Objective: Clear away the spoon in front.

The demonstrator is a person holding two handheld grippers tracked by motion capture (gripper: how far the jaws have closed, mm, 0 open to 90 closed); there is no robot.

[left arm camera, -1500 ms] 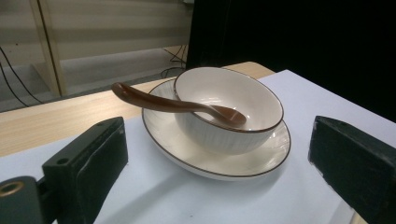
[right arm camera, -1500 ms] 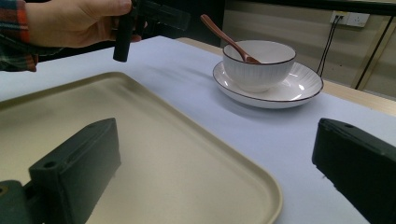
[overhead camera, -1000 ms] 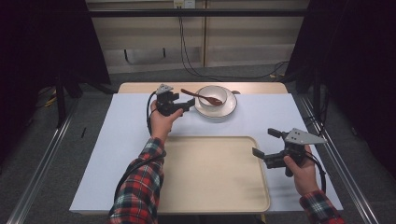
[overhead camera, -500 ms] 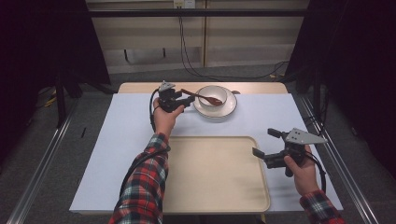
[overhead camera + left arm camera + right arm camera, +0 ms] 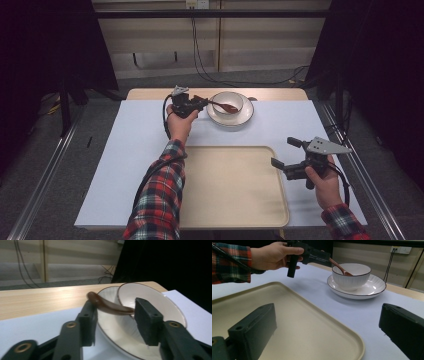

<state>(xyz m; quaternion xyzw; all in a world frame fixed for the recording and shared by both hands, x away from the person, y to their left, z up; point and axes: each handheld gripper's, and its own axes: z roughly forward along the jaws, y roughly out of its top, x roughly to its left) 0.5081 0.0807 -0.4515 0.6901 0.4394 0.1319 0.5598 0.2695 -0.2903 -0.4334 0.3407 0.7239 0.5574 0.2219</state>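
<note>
The surface is a wooden top with a pale sheet spread over most of it, a strip of bare wood left along the far edge. On the near half lies a large beige tray with nothing on it. Beyond the tray, near the far edge and well apart from it, stands a white plate with a dark rim line, and a white bowl sits on it. A brown spoon leans in the bowl: its scoop end is down inside, and its long handle rises over the bowl's left rim and points out to the left in the high view, slanting a little upward, so its long axis runs roughly across the surface toward the left tongs. Those tongs, held by the left hand just left of the plate, point level toward the bowl; in the left gripper view the handle's rounded tip lies between the two jaws, close against the left jaw and clear of the right one, with a gap left on that side. The jaws have just been closing and stand at a middling width, not yet pressing on the spoon as far as can be seen. The right tongs, in the right hand, hover over the tray's right edge with jaws wide apart and nothing between them
</note>
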